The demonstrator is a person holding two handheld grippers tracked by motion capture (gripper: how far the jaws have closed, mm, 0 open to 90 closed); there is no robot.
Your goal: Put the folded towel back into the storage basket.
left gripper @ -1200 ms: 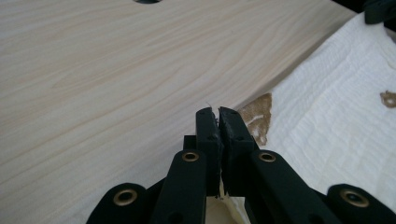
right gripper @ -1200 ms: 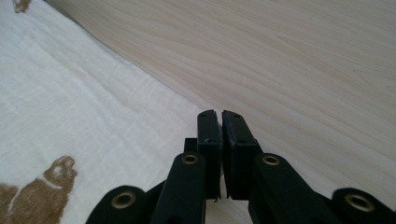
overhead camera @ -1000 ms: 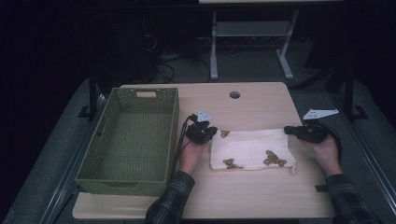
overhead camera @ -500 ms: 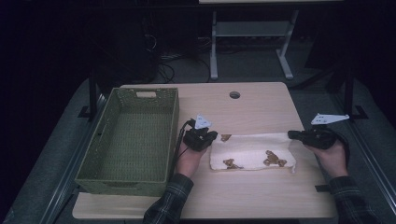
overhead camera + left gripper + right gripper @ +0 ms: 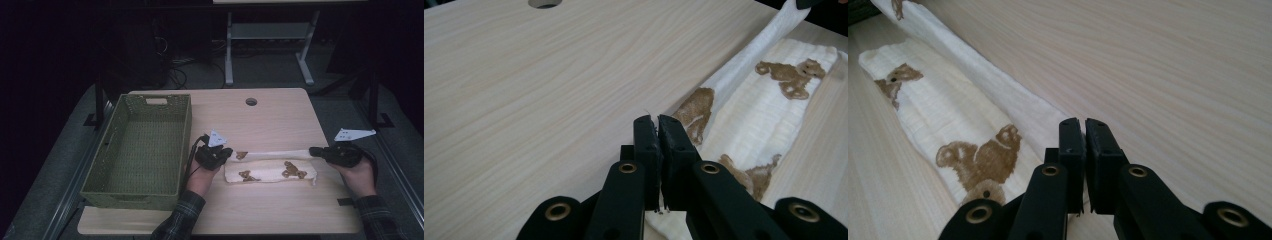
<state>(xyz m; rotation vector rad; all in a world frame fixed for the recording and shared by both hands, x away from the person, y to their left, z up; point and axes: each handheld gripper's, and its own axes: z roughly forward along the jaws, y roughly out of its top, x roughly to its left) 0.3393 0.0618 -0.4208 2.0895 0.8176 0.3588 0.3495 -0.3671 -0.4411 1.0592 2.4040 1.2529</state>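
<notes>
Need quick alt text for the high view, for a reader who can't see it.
Two hand-held grippers, left gripper and right gripper, pinch the far edge of a white bear-print cloth and lift it off a wooden table. A green woven basket sits to the left.

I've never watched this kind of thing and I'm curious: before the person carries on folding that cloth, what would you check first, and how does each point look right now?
1. Left gripper clamped on a corner of the white cloth with brown bear prints: ok, jaws shut with fabric between them.
2. Right gripper clamped on the other corner: ok, jaws shut on the edge.
3. Lifted far edge pulled straight between the two grippers: ok, it runs as a taut band.
4. Rest of the cloth lying flat on the light wooden table: ok.
5. Green woven basket out of the way: ok, it sits apart, to the left.
6. Corners lined up evenly: cannot tell.
</notes>
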